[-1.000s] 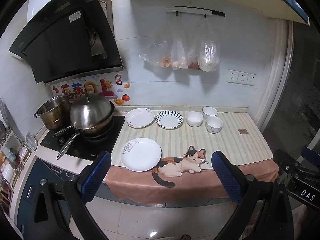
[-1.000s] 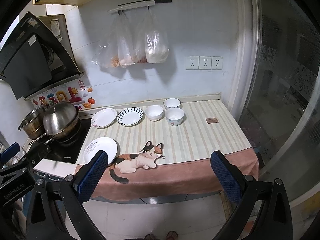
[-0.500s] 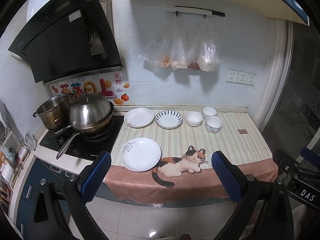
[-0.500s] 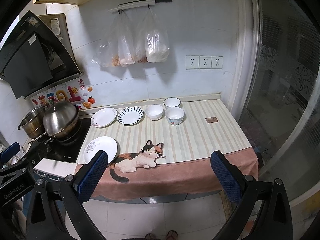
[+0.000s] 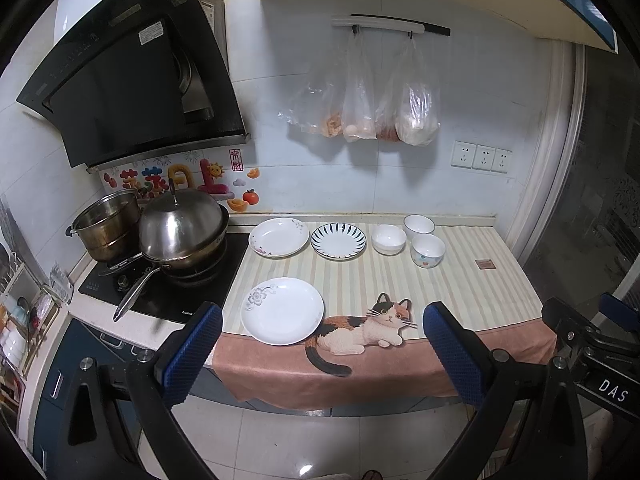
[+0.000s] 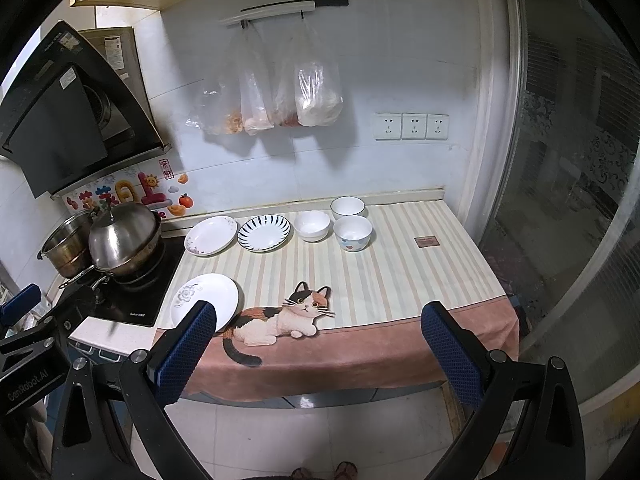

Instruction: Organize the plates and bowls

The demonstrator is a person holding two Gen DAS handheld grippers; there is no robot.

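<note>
Plates: 3 — floral plate (image 5: pixel 279 237) and blue-striped plate (image 5: pixel 338 240) far, large white plate (image 5: pixel 282 311) near left.
Bowls: 3 — white bowl (image 5: pixel 387 239), far bowl (image 5: pixel 419 225), patterned bowl (image 5: pixel 428 250).
Pots on stove: 2 — open steel pot (image 5: pixel 106 226), lidded pan (image 5: pixel 182 232).
Hanging bags (image 5: pixel 368 96): about 4, overlapping.
Wall sockets (image 5: pixel 481 157): 3.

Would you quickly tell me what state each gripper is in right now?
Left gripper: open, holding nothing, short of the counter.
Right gripper: open, holding nothing, also short of the counter.
</note>
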